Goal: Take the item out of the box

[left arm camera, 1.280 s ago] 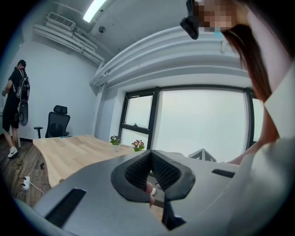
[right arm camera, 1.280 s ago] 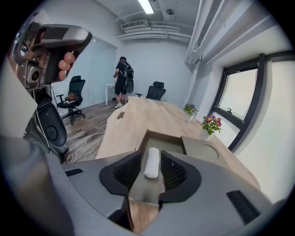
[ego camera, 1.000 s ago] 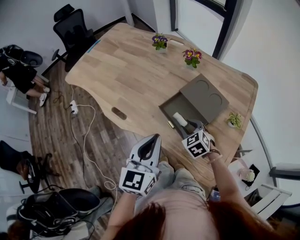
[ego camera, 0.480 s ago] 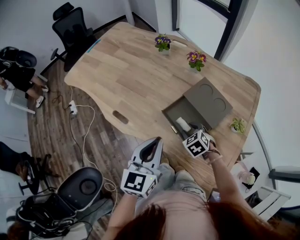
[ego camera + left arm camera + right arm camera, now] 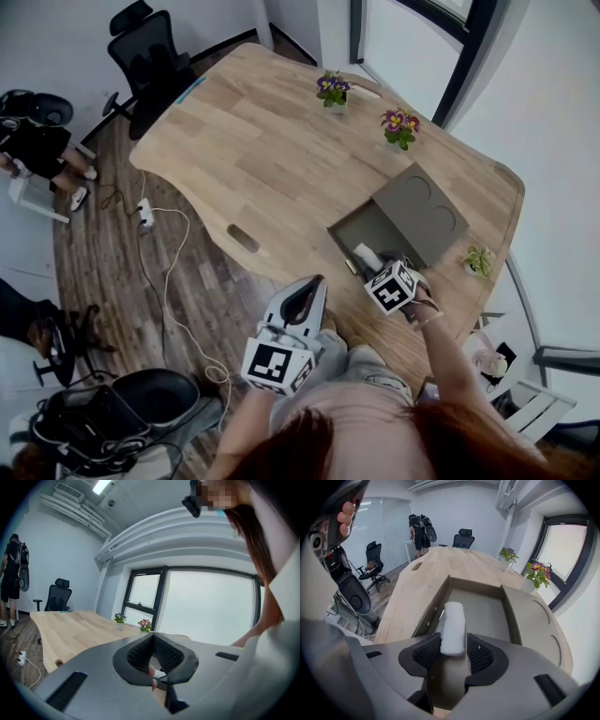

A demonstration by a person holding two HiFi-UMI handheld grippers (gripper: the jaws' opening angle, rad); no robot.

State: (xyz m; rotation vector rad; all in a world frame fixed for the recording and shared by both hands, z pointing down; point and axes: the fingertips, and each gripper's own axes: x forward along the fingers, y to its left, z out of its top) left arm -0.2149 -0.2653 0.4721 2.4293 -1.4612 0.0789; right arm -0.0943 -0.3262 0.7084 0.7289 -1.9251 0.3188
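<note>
An open grey box [image 5: 377, 228] lies at the near right of the wooden table [image 5: 262, 150], its lid [image 5: 420, 211] folded back beside it. A white cloth roll [image 5: 365, 255] rests inside on the box floor [image 5: 487, 613]. My right gripper [image 5: 373, 267] points steeply down into the box. In the right gripper view the roll [image 5: 453, 623] lies between the pads of that gripper [image 5: 453, 641]. Its jaws have just been opening and stand open around the roll. My left gripper [image 5: 312, 283] hangs off the table's near edge, shut and empty [image 5: 152, 635].
Two flower pots [image 5: 333, 89] [image 5: 400, 125] stand at the far side of the table, a small green plant [image 5: 478, 260] right of the box. An office chair [image 5: 150, 56] stands at the far left corner. A power strip with cable [image 5: 145, 214] lies on the floor.
The right gripper has sunk lower into the box over the white roll. The left gripper has hardly moved. A dark round object on the floor at lower left has shifted.
</note>
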